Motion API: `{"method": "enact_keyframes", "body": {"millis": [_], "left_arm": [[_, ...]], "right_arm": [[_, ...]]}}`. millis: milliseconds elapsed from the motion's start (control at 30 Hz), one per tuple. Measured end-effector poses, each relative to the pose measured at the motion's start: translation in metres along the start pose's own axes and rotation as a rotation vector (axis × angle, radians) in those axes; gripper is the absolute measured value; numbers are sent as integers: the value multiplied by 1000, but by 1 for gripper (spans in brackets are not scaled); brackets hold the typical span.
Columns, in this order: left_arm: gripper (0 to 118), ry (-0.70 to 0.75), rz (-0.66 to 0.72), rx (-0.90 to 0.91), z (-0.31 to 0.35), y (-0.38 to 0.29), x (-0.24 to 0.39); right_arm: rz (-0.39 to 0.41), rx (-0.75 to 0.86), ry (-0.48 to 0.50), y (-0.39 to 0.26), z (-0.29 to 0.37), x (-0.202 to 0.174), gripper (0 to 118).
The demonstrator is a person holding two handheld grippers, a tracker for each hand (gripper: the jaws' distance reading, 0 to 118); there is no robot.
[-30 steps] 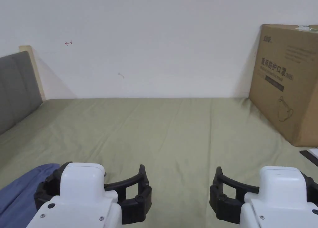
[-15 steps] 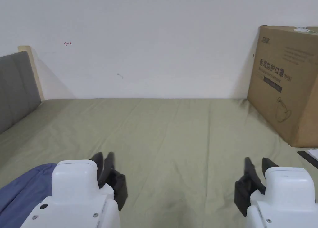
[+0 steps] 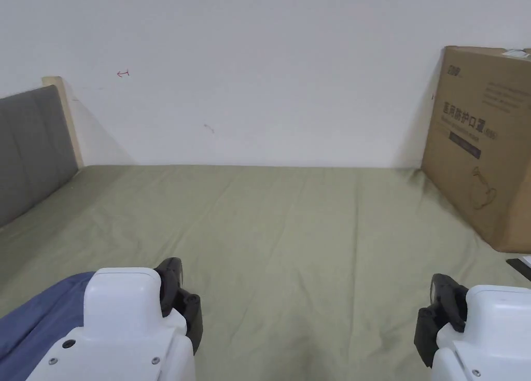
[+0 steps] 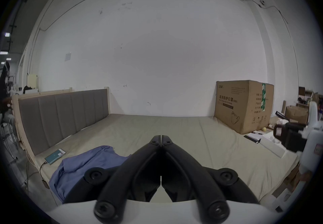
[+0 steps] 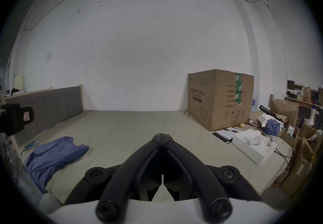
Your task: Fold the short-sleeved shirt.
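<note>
We are holding both grippers above the near edge of the bed [image 3: 290, 226], over its green sheet. The left gripper [image 4: 161, 137] is showing its jaws pressed together with nothing between them, tips meeting in the left gripper view. The right gripper [image 5: 162, 136] is likewise pressed together on nothing. We are seeing the blue short-sleeved shirt [image 5: 52, 154] lying crumpled at the bed's near left corner, just left of the left gripper and well apart from the right one; neither gripper is touching it. A phone [image 4: 55, 156] is lying just beyond the shirt, near the grey headboard [image 4: 61, 116]. A cardboard box [image 3: 487, 143] is standing on the bed's far right against the wall. A white tray [image 5: 253, 147] is sitting in front of the box near the right edge.
</note>
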State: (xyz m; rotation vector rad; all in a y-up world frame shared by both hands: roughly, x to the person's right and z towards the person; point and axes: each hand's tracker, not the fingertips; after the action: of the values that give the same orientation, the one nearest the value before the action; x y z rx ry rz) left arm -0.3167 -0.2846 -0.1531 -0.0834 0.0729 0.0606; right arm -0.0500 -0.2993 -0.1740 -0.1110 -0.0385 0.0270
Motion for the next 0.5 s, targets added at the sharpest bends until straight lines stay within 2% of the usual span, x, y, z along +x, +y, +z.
{"method": "enact_keyframes", "body": {"millis": [133,400,500], "left_arm": [[0,62,3,10,7,5,-19],[0,231,-13,-19,30,15,-78],[0,299,-6,-29,41,14,-99]], "right_arm": [[42,-3,103,1,-5,-30,0],[-65,-56,443,4,-20,-108,0],[-4,-52,498,0,-19,-136,0]]}}
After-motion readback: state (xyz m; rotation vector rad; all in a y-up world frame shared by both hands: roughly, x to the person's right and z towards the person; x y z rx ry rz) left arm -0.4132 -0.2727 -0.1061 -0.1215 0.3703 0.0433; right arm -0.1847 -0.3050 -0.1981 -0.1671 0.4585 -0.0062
